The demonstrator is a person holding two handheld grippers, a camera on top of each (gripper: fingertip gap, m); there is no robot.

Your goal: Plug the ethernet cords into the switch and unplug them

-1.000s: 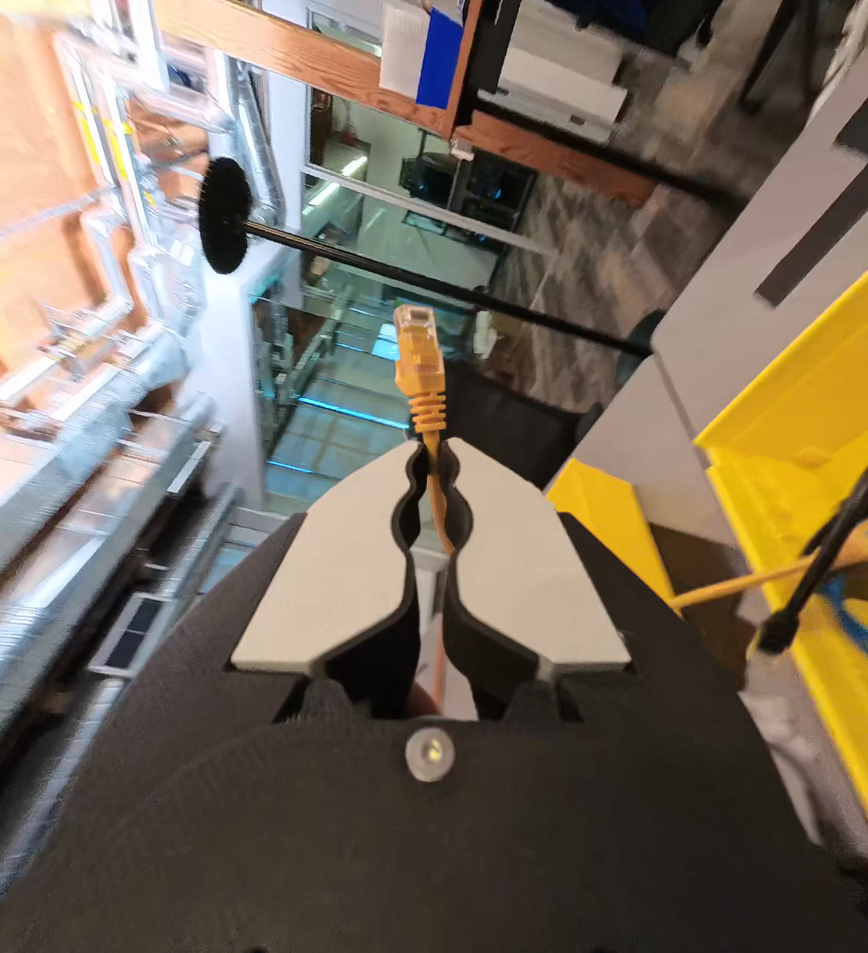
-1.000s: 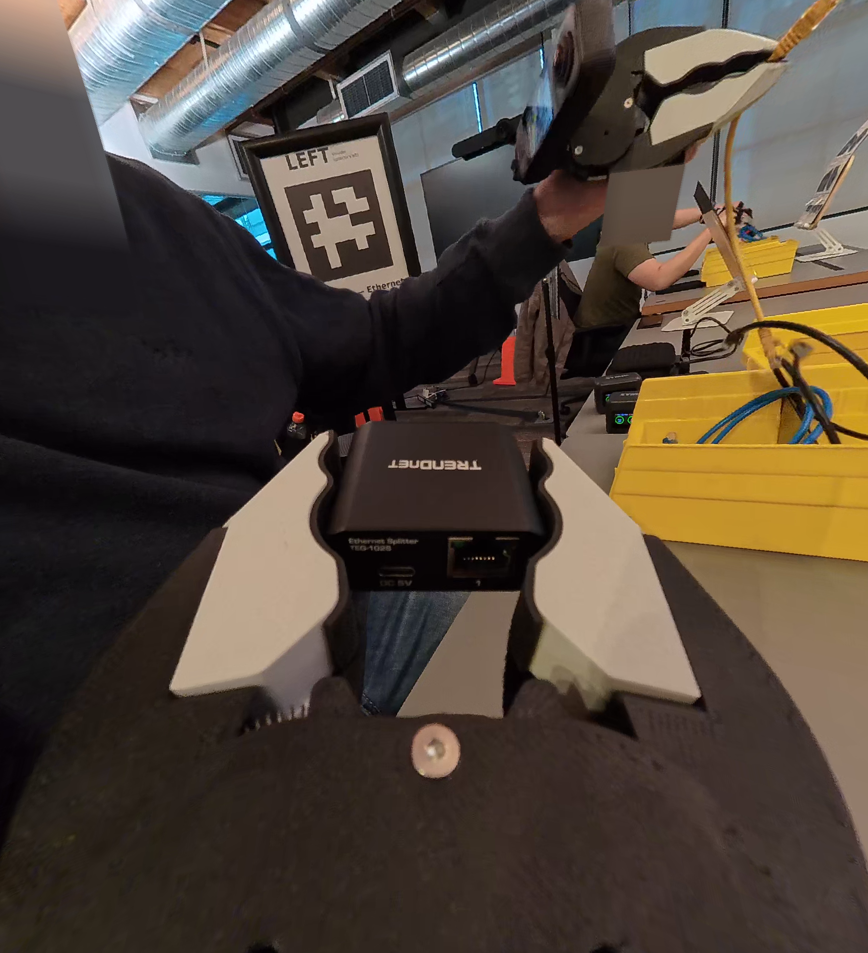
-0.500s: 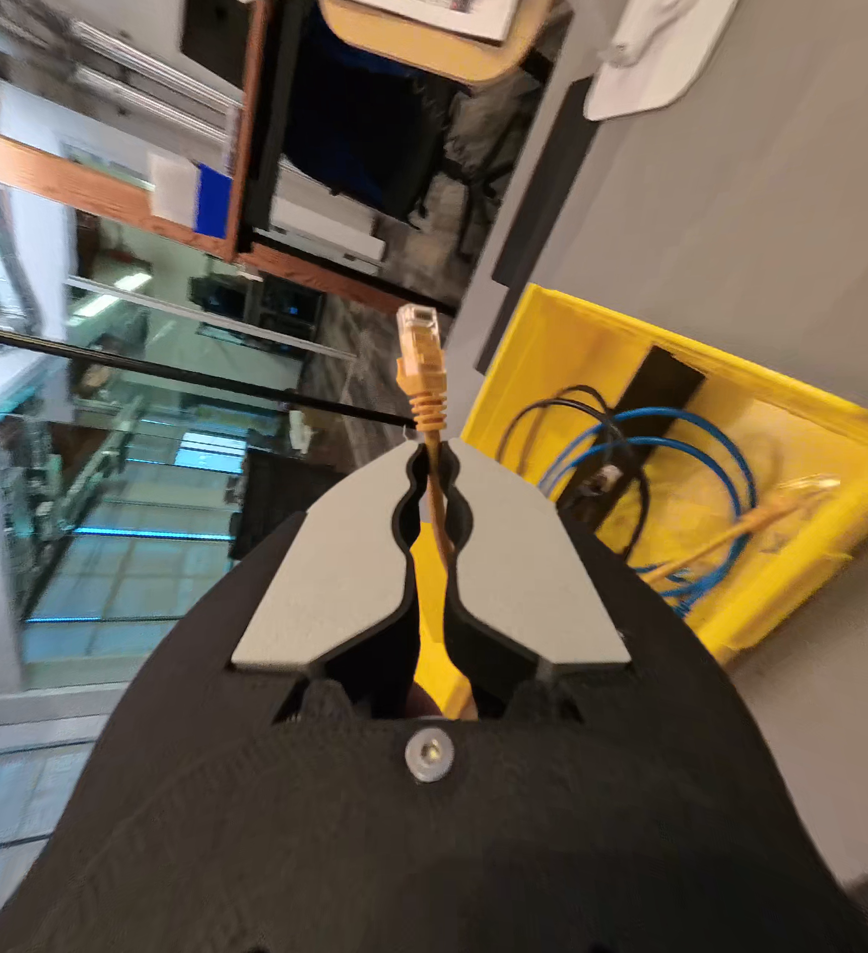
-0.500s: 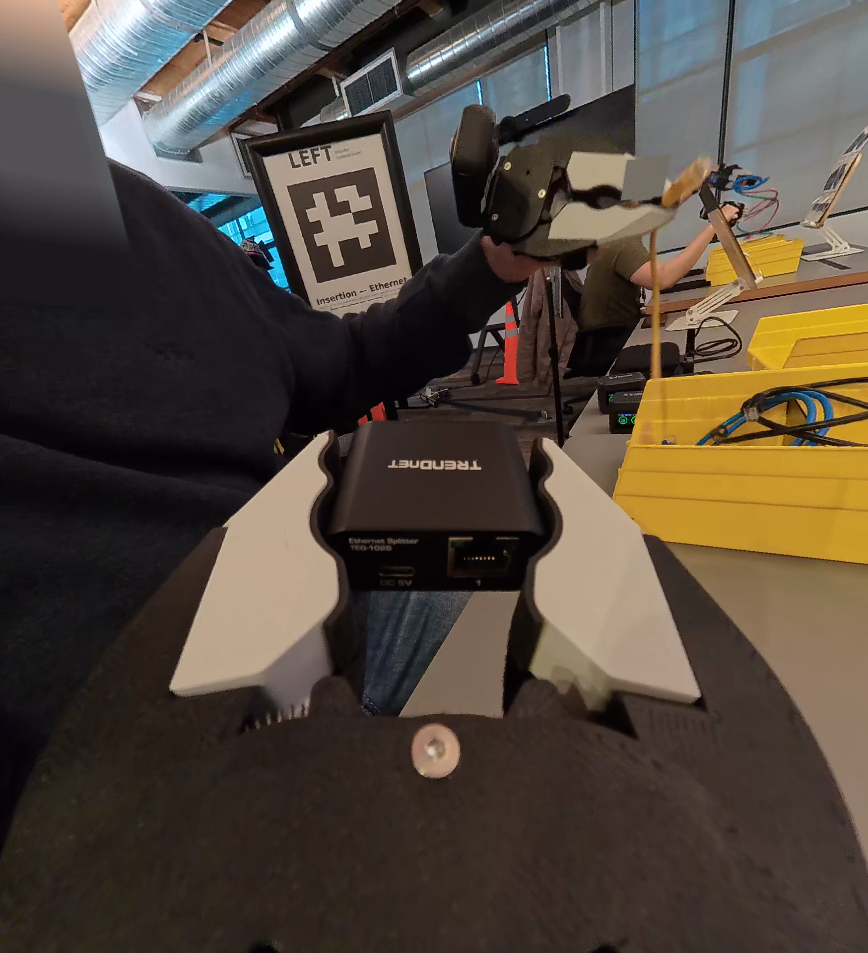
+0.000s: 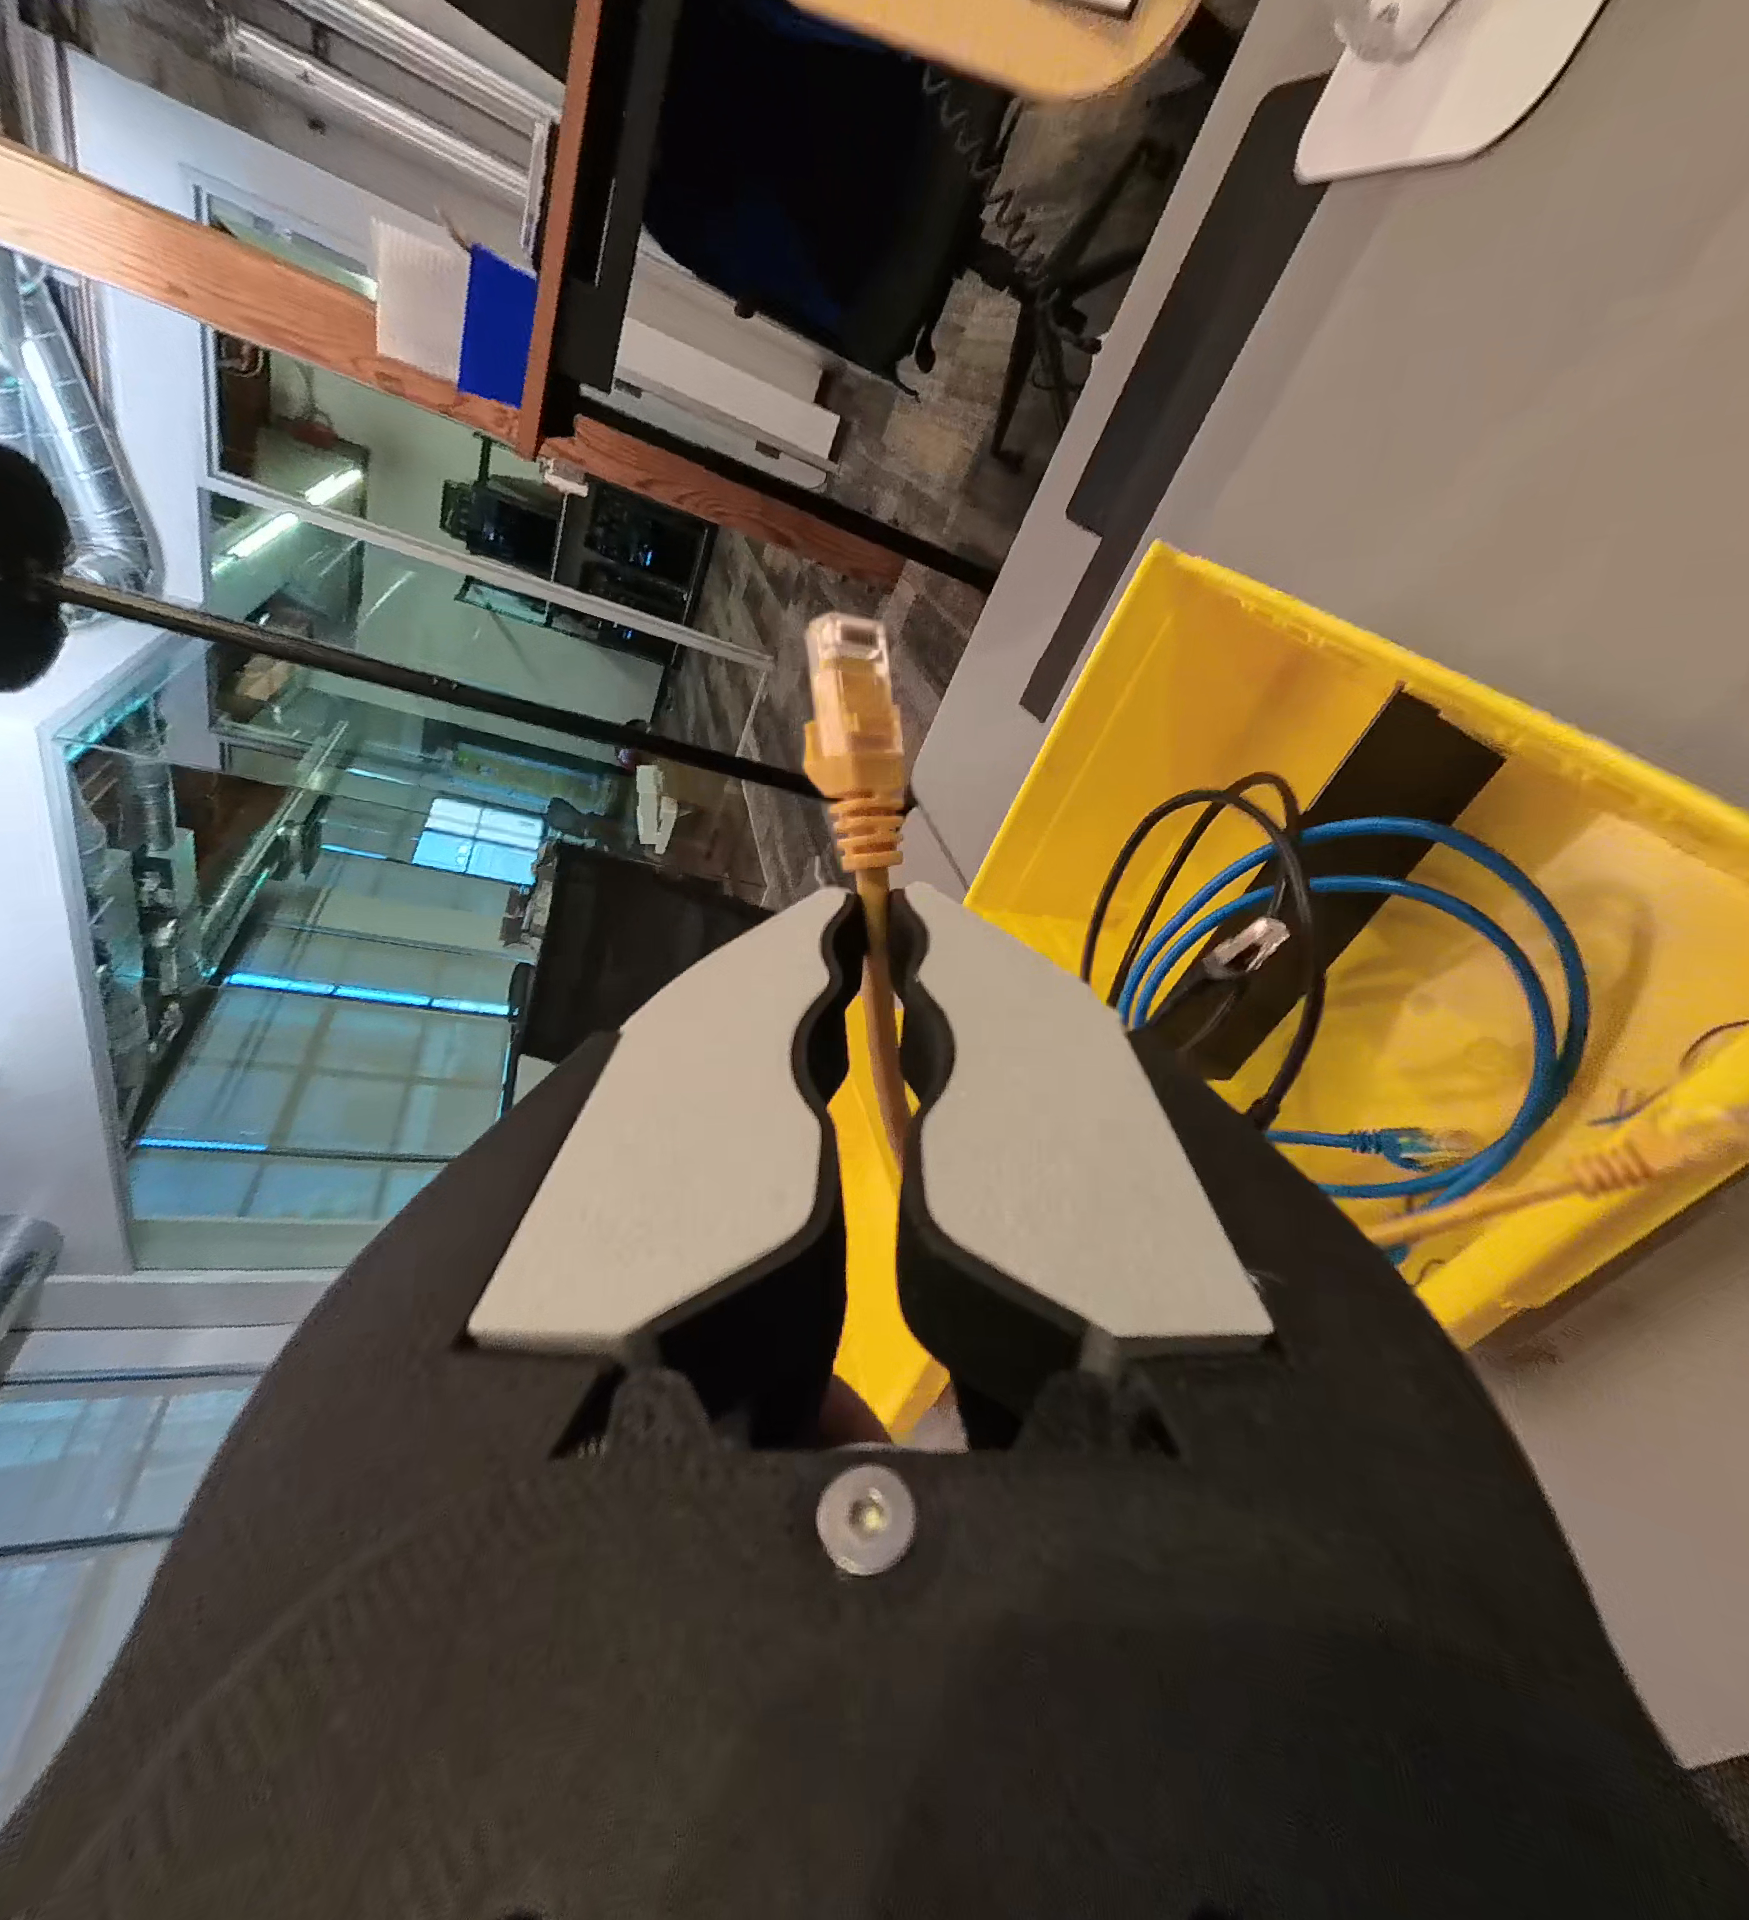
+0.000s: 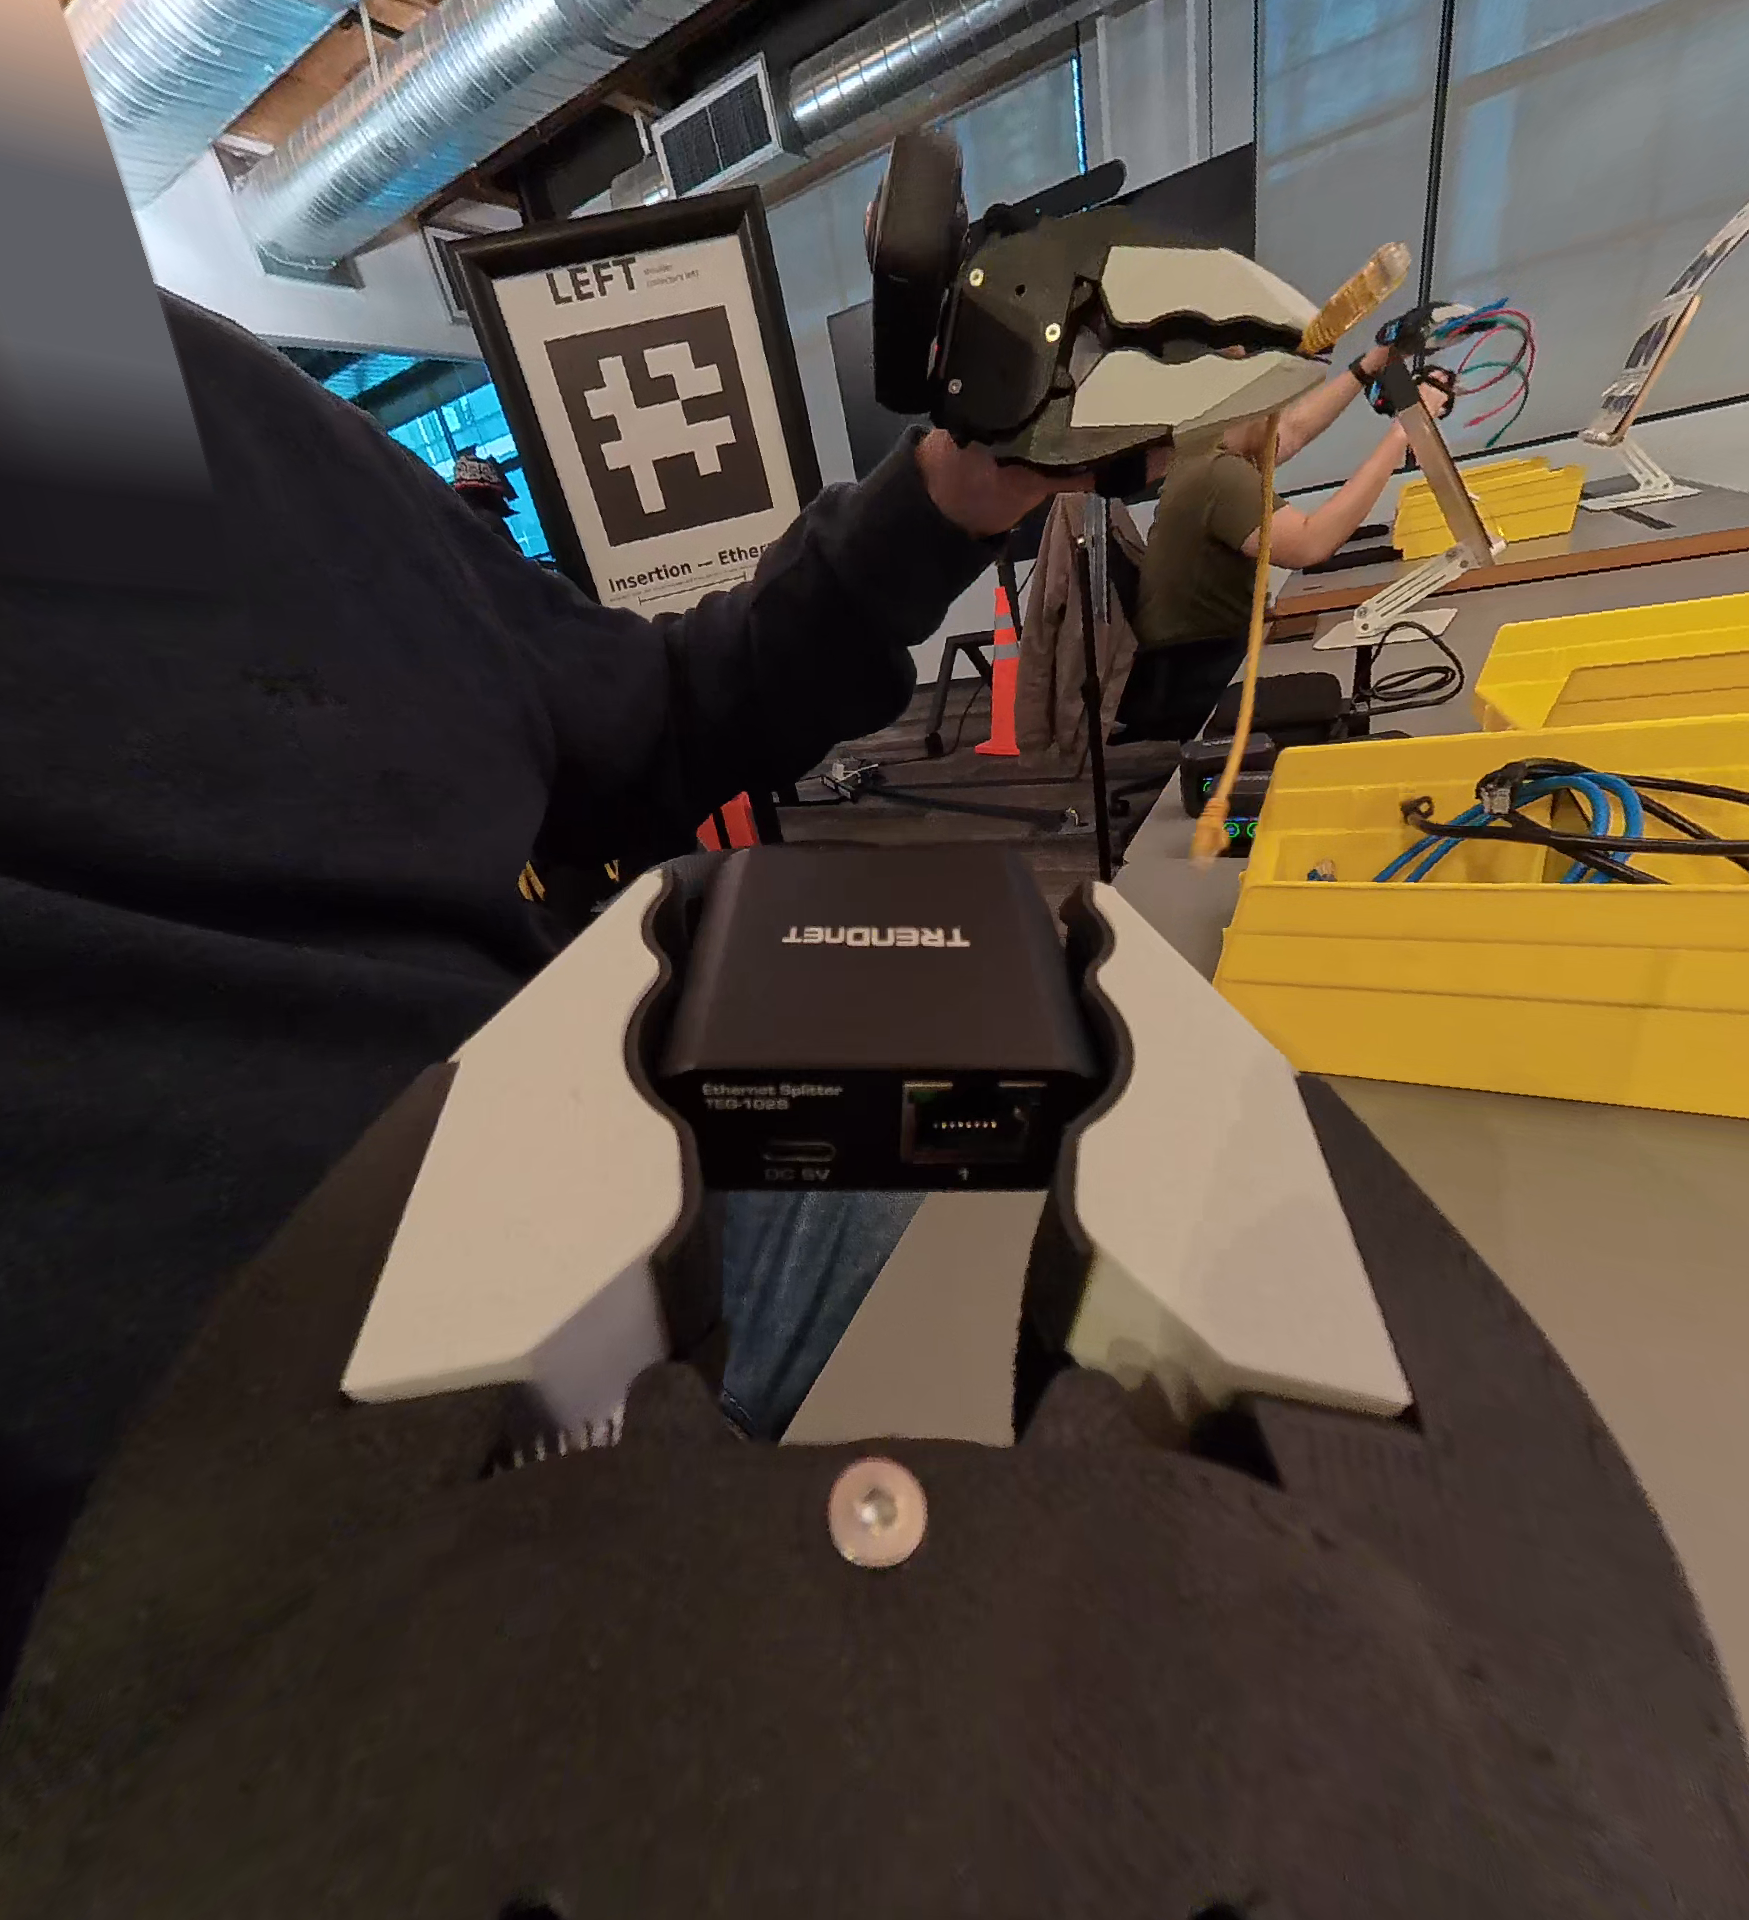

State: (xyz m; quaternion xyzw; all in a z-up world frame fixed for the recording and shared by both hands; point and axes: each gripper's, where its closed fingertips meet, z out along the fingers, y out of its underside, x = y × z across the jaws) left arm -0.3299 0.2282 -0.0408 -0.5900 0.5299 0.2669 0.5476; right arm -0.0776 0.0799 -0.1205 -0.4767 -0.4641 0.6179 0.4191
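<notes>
Two grippers, each full. The right gripper (image 6: 875, 1049) has its pale, wavy-edged fingers clamped on the boxy, smooth black switch (image 6: 870, 997), held low over the grey table (image 6: 1576, 1299). The left gripper (image 5: 875, 914), raised high at arm's length, pinches the ribbed orange ethernet cord (image 5: 854, 748), clear plug upward, tail dangling beside the yellow plastic bin (image 6: 1524, 997).

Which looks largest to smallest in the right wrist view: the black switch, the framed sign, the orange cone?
1. Framed sign
2. Black switch, though it sits nearest the camera in the right hand-held gripper, which inflates it
3. Orange cone, far off, so its true size is unsure
</notes>
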